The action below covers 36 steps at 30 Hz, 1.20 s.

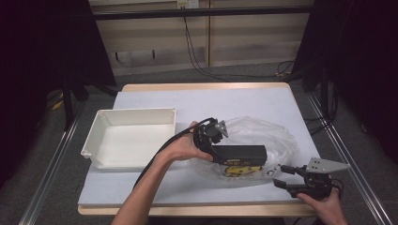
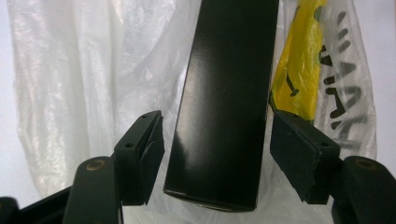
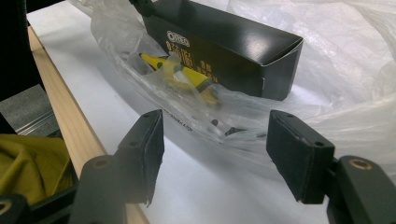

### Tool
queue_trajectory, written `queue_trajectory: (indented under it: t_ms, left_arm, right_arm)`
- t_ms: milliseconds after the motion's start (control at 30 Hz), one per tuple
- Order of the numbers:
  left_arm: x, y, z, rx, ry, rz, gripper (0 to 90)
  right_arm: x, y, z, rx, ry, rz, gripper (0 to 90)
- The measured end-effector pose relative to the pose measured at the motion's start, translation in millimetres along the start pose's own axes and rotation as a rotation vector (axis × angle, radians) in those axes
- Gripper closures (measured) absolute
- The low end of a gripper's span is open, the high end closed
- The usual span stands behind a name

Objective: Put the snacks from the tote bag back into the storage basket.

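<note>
My left claw (image 2: 217,140) open astride black box (image 2: 224,102), pads clear; right claw (image 3: 215,140) wide, empty, near plastic bag (image 3: 355,60).

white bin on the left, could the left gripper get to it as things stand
Probably yes. The white bin sits open beside the left gripper, whose jaws stand apart around the black box without pressing it, with nothing lying between.

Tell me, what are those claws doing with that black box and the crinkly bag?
A person holds a claw in each hand at a table. The left claw is around the long black box, which lies on the clear plastic bag, but its pads stand open beside the box, not squeezing it. The right claw waits open near the bag's edge. A yellow printed patch shows through the plastic. The white tray sits to the left.
</note>
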<state>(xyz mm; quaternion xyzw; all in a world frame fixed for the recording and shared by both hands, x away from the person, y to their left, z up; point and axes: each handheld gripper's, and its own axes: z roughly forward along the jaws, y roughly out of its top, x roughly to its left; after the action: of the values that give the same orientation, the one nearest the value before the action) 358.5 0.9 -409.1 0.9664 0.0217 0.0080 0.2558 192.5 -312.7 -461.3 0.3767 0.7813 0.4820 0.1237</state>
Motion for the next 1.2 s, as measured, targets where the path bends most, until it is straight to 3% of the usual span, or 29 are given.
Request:
queue_trajectory:
  t_ms: [200,267,500,767,900,967,1200]
  left_arm:
    - [-0.1,0.0,7.2,0.057,-0.020,0.018,34.8]
    - [-1.8,-0.8,10.7,0.047,-0.010,0.002,35.6]
    - [-2.5,0.8,19.5,0.072,-0.023,0.015,35.6]
    - [0.5,-0.3,31.3,0.144,-0.045,0.030,35.1]
    - [-1.2,0.2,29.9,0.135,-0.044,0.032,41.6]
    - [-0.9,1.0,28.3,0.130,-0.032,0.031,42.2]
    - [-1.5,2.7,23.7,0.128,-0.049,0.026,42.9]
  right_arm:
    - [-0.8,-1.1,0.1,0.000,0.004,0.000,35.5]
    - [-1.4,-1.0,1.0,0.004,0.004,-0.002,35.4]
    - [-2.0,-1.9,4.0,0.020,0.013,0.000,34.9]
    - [-1.5,-2.7,2.7,0.014,0.008,0.001,34.6]
    - [-1.2,-3.2,2.3,0.018,0.008,0.003,34.6]
    - [-1.6,-3.5,2.0,0.016,0.008,0.000,34.6]
    - [-1.7,-3.3,1.9,0.014,0.002,0.002,34.6]
